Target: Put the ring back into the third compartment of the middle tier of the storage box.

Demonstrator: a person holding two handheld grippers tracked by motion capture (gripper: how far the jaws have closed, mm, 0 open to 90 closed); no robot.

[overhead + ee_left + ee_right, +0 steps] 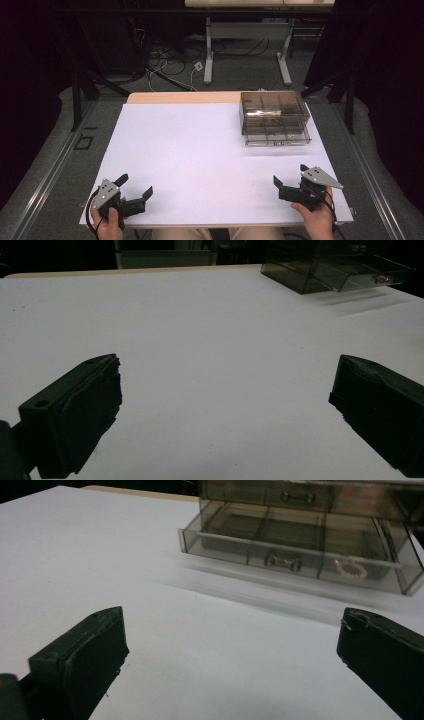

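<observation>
A white rectangular worktop carries a smoky clear plastic drawer box at upper right, its lower drawer pulled out. The left gripper at lower left and right gripper at lower right have jaws spread wide, empty.

Setting: laboratory recording bay. White surface enclosed by black curtains; loose cables on grey floor; metal-framed bench legs behind.
</observation>
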